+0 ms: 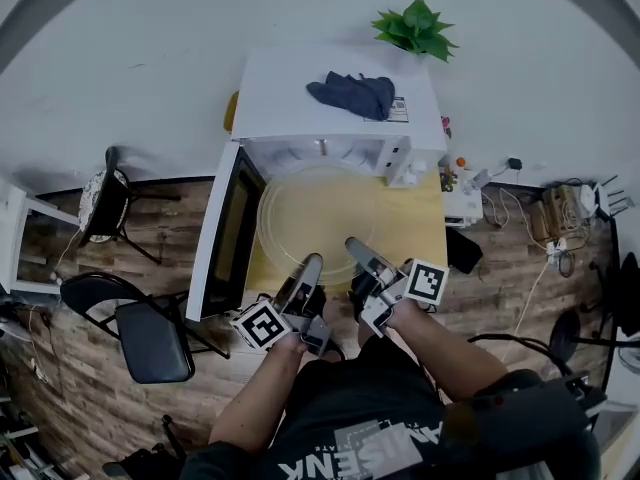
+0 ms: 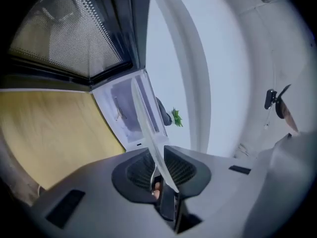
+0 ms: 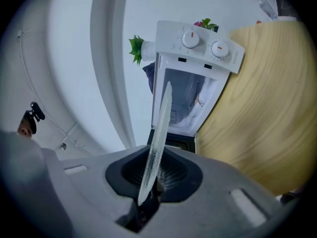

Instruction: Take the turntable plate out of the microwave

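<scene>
The turntable plate is out of the cavity and hangs over the wooden desk, just in front of the microwave, which sits at 12 o'clock from it. The microwave's door stands swung wide at the plate's 9 o'clock, so the path outward is clear.

Both tools share the load. The left hand-held gripper is clenched on the glass rim at about 7 o'clock of the disc, and the right hand-held gripper on the rim at about 5 o'clock. In the left gripper view the plate's edge runs as a thin pale blade between the ribbed pads of that gripper. The right gripper view shows the same, with the rim pinched deep in the throat of the right gripper.

Two grips set apart on the near edge make sense — a wide, smooth glass disc held at one point would likely pivot and slip, and biting deep gives the pads more glass to press on.

A dark cloth lies on the microwave's top and a green plant stands behind it at 1 o'clock, both well clear of the work. By my judgement the removal is nearly done — what remains is a place to set the plate down.
</scene>
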Demonstrator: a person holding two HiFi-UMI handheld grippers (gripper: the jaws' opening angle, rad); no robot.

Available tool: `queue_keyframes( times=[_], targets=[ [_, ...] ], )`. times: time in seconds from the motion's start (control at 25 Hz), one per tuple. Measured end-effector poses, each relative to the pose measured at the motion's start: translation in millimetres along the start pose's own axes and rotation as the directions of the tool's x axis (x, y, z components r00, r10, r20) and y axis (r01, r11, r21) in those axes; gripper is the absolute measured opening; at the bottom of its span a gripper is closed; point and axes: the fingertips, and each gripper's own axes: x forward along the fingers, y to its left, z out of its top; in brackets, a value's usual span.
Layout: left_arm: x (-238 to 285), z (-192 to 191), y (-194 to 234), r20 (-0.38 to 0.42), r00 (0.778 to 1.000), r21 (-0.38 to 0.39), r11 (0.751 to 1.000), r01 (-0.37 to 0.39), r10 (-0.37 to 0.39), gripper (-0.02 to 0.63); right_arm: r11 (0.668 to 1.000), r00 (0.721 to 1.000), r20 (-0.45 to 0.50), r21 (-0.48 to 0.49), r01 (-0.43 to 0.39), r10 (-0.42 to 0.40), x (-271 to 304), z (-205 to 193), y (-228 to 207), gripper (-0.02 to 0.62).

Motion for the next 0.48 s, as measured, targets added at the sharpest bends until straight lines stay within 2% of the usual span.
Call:
queue_keyframes(
  times=[0.2,0.32,0.48],
  targets=[
    [-10.4,-1.3,-22.6,-0.057,0.998,0.021,0.999,0.036,-0.035,0.056,0.999,0.999,0.019,-0.022,-0.037,0.037,-8.6,-8.4,27.0,0.044],
    [-14.2,-1.9,-39.6,-0.067,0.997,0.052,0.998,0.044,-0.041,0.055,0.998,0.999,-0.014,-0.036,-0.050,0.050,-14.2,-11.3,40.1,0.046],
    [-12.8,-2.7,-51.9,-0.080,0.997,0.060,0.998,0.014,-0.009,0.057,0.995,0.994,-0.051,-0.032,-0.096,0.094,-16.7,-4.3,60.2,0.046]
  ],
)
